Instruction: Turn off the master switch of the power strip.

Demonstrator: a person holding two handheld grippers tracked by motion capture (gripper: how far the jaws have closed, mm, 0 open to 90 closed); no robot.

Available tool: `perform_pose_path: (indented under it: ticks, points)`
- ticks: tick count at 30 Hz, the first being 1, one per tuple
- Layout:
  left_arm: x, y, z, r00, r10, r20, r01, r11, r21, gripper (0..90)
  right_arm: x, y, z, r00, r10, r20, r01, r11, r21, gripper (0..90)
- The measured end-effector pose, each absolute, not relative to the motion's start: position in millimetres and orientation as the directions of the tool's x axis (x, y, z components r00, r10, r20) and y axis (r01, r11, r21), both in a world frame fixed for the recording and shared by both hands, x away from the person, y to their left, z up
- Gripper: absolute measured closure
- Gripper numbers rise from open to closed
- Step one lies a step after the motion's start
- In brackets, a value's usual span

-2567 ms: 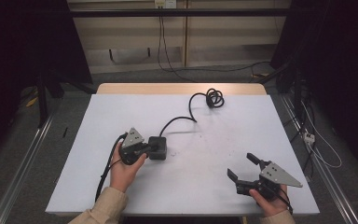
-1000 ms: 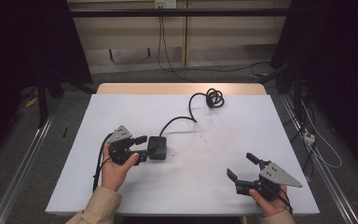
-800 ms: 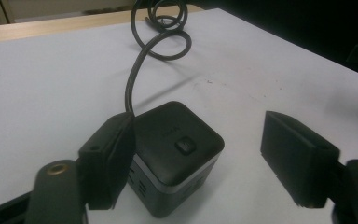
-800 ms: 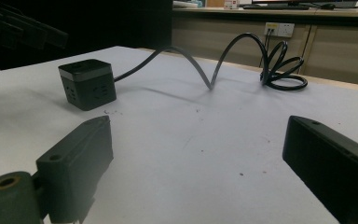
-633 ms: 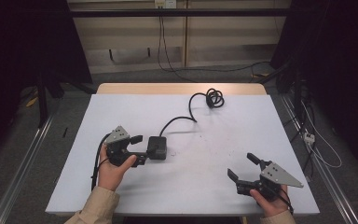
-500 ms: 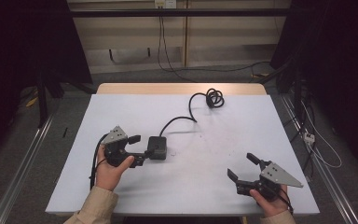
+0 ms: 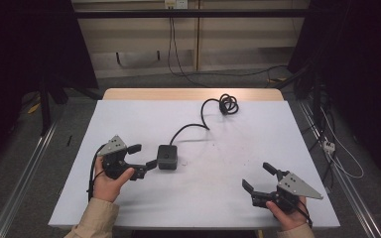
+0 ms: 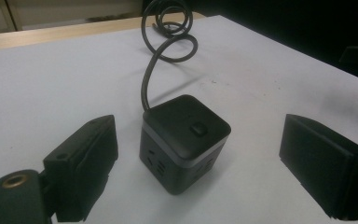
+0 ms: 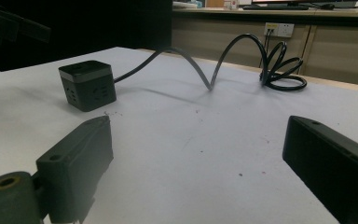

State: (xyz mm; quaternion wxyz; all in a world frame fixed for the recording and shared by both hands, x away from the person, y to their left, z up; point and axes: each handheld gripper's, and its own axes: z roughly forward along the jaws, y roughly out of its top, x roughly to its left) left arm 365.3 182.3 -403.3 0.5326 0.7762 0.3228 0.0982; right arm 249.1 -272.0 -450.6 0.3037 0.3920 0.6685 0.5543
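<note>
A black cube power socket sits on the white table, left of the middle. Its dark cable arches back to a coil near the far edge. My left gripper is open just left of the cube, with its jaws pointing at it and a small gap between them and the cube. In the left gripper view the cube stands between and a little beyond the two fingers, touching neither. My right gripper is open and holds nothing at the front right. In its own view the cube stands far off to the left.
The white table top ends in a wooden strip at the back. Loose cables lie on the floor to the right, and metal rails run along both sides of the table.
My left gripper has drawn back to the left, away from the cube, and its jaws now stand apart. The cube has stayed in place. The right gripper has not moved.
</note>
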Motion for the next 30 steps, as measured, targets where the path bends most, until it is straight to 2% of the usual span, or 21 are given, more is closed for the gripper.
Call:
perform_pose_path:
  ticks: [30]
  points:
    - [357,215,-413,0.751,0.628,-0.206,0.413,-0.202,0.888,7.8,249,-273,-450,-0.507,0.862,0.028,0.183,0.076,0.980,7.9]
